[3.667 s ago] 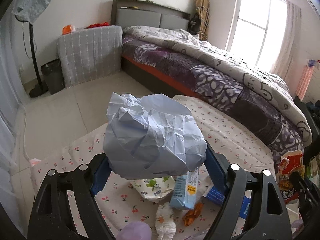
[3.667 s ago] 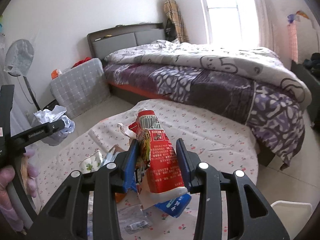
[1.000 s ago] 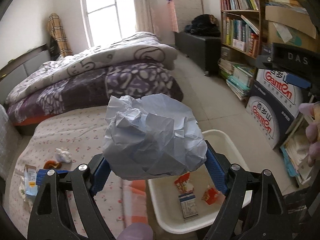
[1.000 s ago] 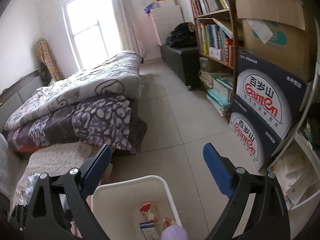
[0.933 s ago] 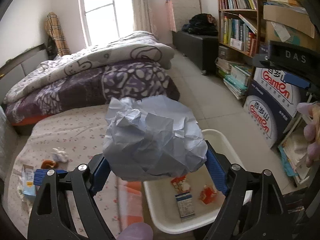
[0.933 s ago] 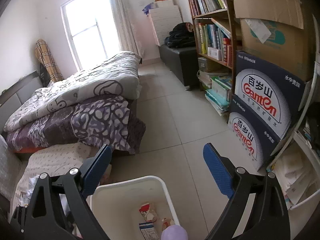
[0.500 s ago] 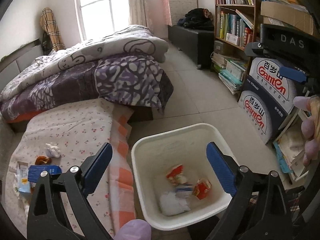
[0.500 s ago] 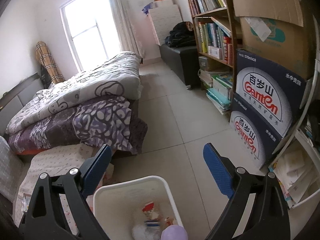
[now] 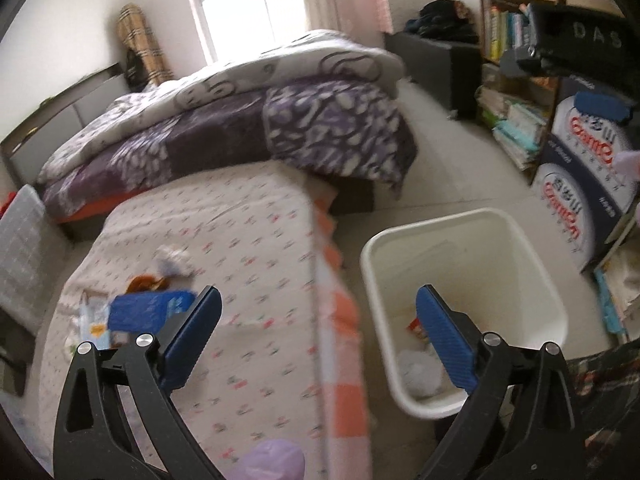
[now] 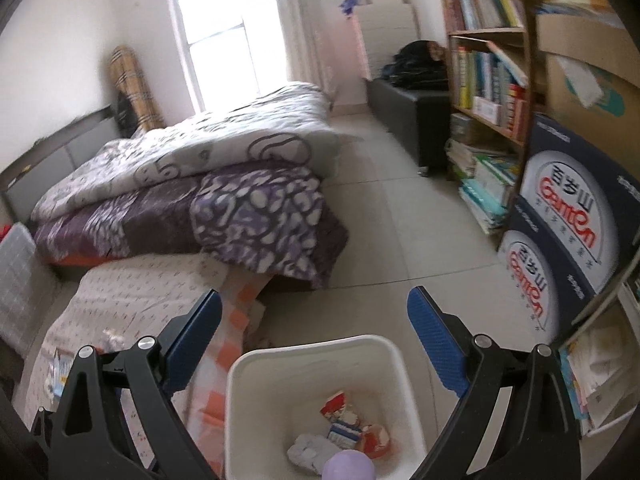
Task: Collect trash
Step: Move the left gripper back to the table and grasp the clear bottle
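Since the earlier frames the crumpled paper [image 10: 310, 454] has left the left gripper [image 9: 316, 332]; its jaws have just been opening and now stand wide with nothing between them. That paper lies at the bottom of the bin [image 10: 312, 350], beside a red wrapper [image 10: 338, 402] and a blue and white carton [image 10: 344, 430].

From the left wrist, a purple gloved fingertip [image 9: 272, 460] shows at 6 o'clock. Between the fingers is the floral cloth [image 9: 248, 240], blurred, with an orange checked edge. The bin stands at 3 o'clock of that cloth, just beside its edge, on the tiled floor [image 9: 448, 160]. At 9 o'clock on the cloth more trash waits: a blue packet [image 9: 144, 310], a pale carton [image 9: 94, 322], an orange wrapper [image 9: 144, 282] and a white tissue [image 9: 172, 260], all near each other. Farther, at 12 o'clock, is the bed [image 9: 224, 128] with a purple quilt. At 2 o'clock the right gripper [image 9: 576, 40] shows in part, over the boxes [image 9: 576, 184].

From the right wrist, the right gripper's jaws are also wide and empty, above the bin at 6 o'clock. The bookshelf [image 10: 488, 80] stands at 1 o'clock, the window [image 10: 224, 36] at 12 o'clock, far.
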The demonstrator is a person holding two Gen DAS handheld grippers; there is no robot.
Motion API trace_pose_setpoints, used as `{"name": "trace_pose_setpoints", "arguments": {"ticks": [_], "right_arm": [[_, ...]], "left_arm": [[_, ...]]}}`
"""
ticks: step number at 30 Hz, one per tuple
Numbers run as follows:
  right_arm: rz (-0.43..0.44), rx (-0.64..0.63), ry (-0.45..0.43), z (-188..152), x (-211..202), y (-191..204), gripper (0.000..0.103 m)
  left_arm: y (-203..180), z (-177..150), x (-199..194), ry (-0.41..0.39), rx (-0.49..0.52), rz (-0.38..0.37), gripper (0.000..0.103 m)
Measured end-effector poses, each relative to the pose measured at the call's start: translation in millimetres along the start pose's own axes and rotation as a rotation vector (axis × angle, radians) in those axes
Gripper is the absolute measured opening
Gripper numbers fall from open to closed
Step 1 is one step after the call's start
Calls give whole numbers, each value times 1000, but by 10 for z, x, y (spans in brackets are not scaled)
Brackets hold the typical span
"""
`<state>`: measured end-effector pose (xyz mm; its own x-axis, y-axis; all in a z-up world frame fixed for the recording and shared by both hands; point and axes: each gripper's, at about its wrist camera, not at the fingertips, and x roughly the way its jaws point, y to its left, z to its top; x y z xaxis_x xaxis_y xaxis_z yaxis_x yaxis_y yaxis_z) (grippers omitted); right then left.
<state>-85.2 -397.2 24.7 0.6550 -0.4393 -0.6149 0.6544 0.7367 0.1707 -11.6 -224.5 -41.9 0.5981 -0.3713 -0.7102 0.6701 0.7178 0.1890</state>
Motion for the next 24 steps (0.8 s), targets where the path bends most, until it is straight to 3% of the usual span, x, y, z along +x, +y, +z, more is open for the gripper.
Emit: {"name": "trace_pose_setpoints", "arguments": {"ticks": [16, 20, 24], "right_arm": [[123, -216, 100, -296, 286, 1135, 91], [166, -284, 154, -428, 385, 1433, 91], [198, -334, 194, -539, 468, 1676, 91]], "left_arm": [[1043, -676, 477, 307, 9, 228, 94], [1385, -884, 619, 397, -30, 251, 94], [1645, -1015, 673, 425, -64, 248, 91]]}}
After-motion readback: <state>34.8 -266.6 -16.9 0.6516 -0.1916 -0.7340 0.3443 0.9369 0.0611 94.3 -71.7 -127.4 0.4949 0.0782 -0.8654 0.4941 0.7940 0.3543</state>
